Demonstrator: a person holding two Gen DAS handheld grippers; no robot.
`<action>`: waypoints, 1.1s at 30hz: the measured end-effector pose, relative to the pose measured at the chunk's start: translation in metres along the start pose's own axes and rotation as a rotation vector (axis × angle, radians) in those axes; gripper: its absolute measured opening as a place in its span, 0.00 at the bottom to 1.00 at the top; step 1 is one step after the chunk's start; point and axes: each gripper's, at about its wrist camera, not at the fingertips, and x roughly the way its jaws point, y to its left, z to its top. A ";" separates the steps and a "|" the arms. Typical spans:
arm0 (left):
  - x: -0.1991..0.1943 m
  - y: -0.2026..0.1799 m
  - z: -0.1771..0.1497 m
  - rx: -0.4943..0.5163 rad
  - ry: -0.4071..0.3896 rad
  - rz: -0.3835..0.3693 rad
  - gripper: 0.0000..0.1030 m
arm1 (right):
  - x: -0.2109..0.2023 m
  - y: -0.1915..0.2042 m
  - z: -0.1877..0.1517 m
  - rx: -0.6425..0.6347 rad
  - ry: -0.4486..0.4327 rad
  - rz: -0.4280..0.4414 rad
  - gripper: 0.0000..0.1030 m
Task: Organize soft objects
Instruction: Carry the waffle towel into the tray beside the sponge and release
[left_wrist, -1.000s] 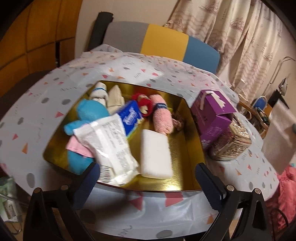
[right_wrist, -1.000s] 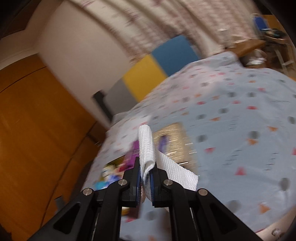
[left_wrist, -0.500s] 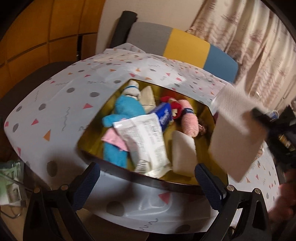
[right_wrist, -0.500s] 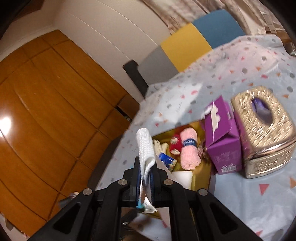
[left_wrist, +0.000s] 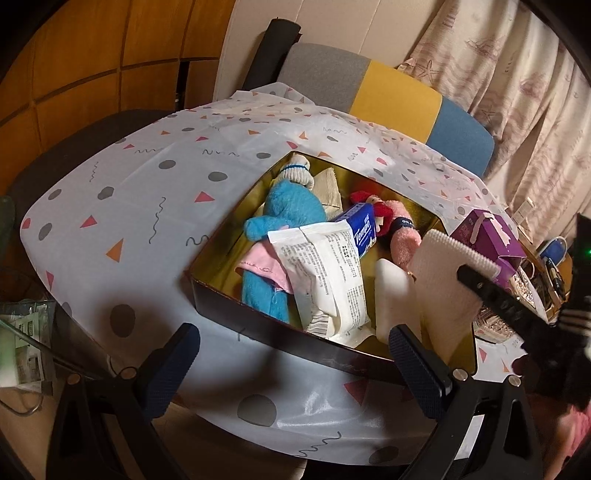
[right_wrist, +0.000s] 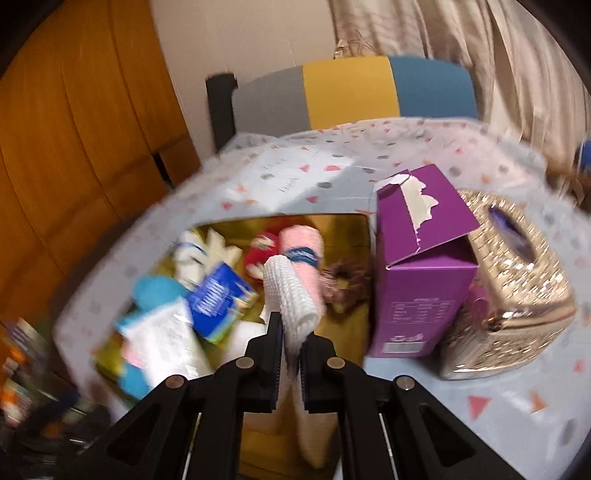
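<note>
right hand-held gripper (right_wrist: 291, 347) pinching white waffle cloth (right_wrist: 291, 295) at its fold | over gold tray (left_wrist: 221, 291), 4 o'clock corner | light, limp, drapes | left hand-held gripper (left_wrist: 295, 369) spread, empty

A waffle-textured white cloth (right_wrist: 293, 295) hangs over a glossy gold-lined tray (left_wrist: 461, 354) holding a fuzzy blue plush toy (left_wrist: 291, 214) and crinkly plastic packet (left_wrist: 325, 273), beside a matt purple cardboard box (right_wrist: 424, 258).

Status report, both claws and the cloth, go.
Right claw shut on white waffle cloth, over gold tray. Left claw open, empty, near tray's front. Tray crowded; purple box right beside it.
</note>
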 end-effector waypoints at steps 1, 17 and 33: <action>0.000 -0.001 -0.001 0.002 0.000 0.002 1.00 | 0.005 0.000 0.001 -0.011 0.010 -0.016 0.06; 0.003 -0.005 -0.009 0.003 0.019 0.032 1.00 | -0.026 -0.007 -0.020 0.004 0.095 -0.025 0.33; -0.009 -0.016 -0.010 0.086 -0.020 0.150 1.00 | -0.009 0.004 -0.024 0.028 0.180 0.088 0.33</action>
